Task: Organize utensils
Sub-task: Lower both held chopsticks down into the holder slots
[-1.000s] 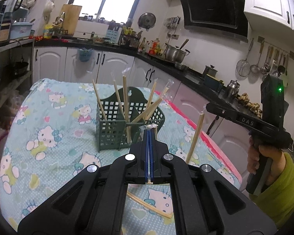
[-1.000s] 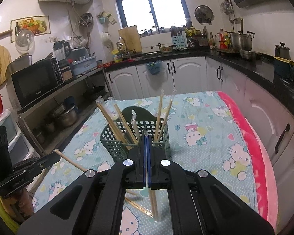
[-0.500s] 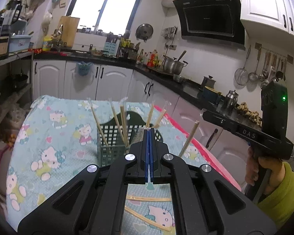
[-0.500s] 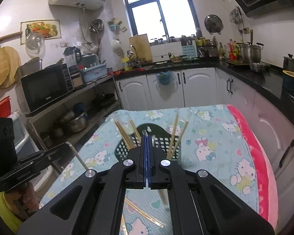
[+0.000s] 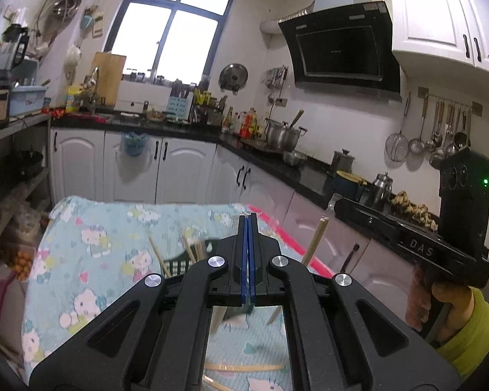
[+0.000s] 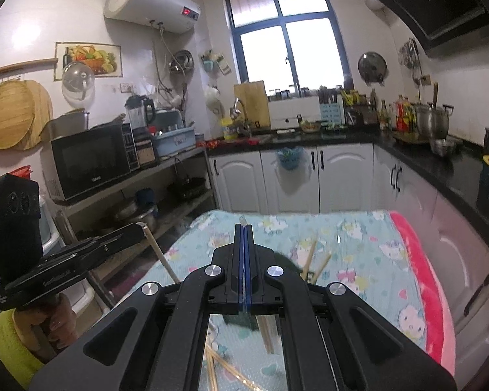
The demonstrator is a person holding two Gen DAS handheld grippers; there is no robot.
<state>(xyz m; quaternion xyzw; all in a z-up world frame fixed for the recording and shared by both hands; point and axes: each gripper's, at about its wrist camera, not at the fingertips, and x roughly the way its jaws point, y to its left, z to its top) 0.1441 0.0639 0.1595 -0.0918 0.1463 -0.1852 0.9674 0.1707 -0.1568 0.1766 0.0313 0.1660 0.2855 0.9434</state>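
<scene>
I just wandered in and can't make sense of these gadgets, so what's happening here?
A person is tidying chopsticks at a kitchen table, holding a two-finger gripper in each hand. The left gripper is shut on one chopstick, and the right gripper on another. Both are held above the green basket, which already has several chopsticks standing in it. Loose chopsticks lie on the cartoon-cat tablecloth.

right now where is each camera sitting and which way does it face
Left wrist: on the left gripper, facing the window and stove counter over the table; shows its shut fingers, plus the right gripper holding a chopstick.
Right wrist: on the right gripper, facing the window and microwave shelf; shows its shut fingers, plus the left gripper holding a chopstick.
Shared: window, table, green basket.
</scene>
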